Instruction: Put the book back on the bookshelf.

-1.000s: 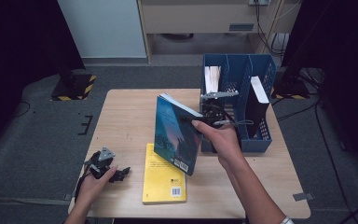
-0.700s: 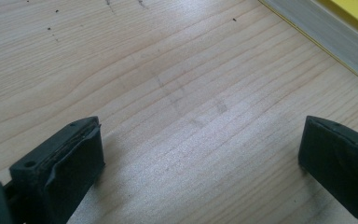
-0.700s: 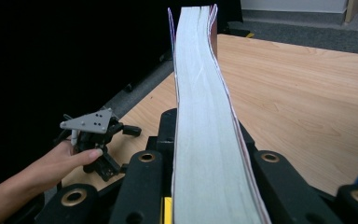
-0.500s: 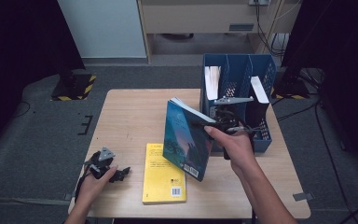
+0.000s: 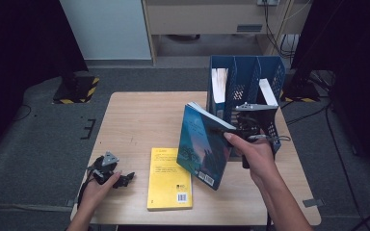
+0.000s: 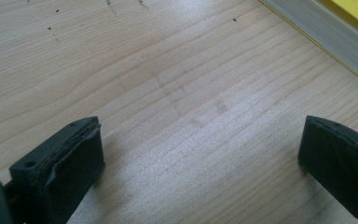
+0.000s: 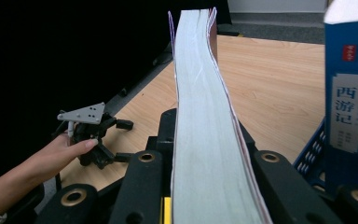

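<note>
Two books are out on the wooden surface (image 5: 139,120), and the teal book (image 5: 203,147) is the one in hand: the right claw (image 5: 241,129) is clamped on its upper right edge and holds it on end, tilted, with its lower corner down near the surface. Its long axis runs from the upper left, by the blue file rack (image 5: 244,77), down to the lower right corner where a barcode shows, and its dark cover faces the person's left. In the right gripper view the page block (image 7: 204,140) of the teal book rises straight up between the two black jaws, which press on it from either side, so the book stands directly ahead of that claw with its fore edge toward the camera. A blue volume with white lettering (image 7: 349,107) stands in the rack just to the right. The yellow book (image 5: 169,178) lies flat beside the teal one's lower end, long axis running away from the person. The left claw (image 5: 118,179) rests near the surface's left front corner, jaws spread wide over bare wood, holding nothing, well apart from the teal book.
</note>
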### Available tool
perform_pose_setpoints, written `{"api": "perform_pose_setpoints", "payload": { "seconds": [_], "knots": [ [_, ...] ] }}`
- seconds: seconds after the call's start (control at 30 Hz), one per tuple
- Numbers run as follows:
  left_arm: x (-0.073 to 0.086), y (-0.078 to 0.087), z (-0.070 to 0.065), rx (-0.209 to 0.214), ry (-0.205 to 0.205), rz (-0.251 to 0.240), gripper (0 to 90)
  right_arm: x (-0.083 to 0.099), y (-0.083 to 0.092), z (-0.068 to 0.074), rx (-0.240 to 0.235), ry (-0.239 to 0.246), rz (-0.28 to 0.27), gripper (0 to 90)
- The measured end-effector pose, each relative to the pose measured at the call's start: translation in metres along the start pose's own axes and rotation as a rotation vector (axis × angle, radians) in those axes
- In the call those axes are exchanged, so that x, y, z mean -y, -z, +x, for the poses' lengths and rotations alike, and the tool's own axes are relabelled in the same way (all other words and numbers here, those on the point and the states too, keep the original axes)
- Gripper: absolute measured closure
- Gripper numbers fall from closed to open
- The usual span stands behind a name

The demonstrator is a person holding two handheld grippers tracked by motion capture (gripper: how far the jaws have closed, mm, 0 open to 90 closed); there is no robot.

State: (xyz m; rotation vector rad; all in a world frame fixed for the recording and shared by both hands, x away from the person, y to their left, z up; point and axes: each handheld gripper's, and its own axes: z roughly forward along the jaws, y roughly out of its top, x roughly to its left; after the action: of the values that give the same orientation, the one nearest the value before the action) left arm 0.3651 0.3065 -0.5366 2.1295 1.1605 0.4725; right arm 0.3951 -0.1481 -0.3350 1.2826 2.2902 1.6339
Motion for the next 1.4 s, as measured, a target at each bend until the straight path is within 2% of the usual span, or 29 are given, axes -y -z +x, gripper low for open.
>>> {"api": "perform_pose_setpoints", "payload": {
  "seconds": [0.43, 0.87, 1.07, 1.4],
  "knots": [
    [0.0, 0.0, 0.0, 0.0, 0.0, 0.0, 0.0, 0.008, 0.024, -0.009, 0.017, -0.025, -0.016, 73.2],
    [0.0, 0.0, 0.0, -0.001, 0.0, 0.0, 0.0, 0.019, 0.049, -0.023, 0.053, -0.048, -0.03, 73.2],
    [0.0, 0.0, 0.0, -0.001, 0.0, 0.0, 0.0, 0.018, 0.057, -0.024, 0.058, -0.058, -0.041, 73.2],
    [0.0, 0.0, 0.0, -0.001, 0.001, 0.0, 0.0, 0.009, 0.082, -0.029, 0.064, -0.088, -0.077, 73.1]
  ]
}}
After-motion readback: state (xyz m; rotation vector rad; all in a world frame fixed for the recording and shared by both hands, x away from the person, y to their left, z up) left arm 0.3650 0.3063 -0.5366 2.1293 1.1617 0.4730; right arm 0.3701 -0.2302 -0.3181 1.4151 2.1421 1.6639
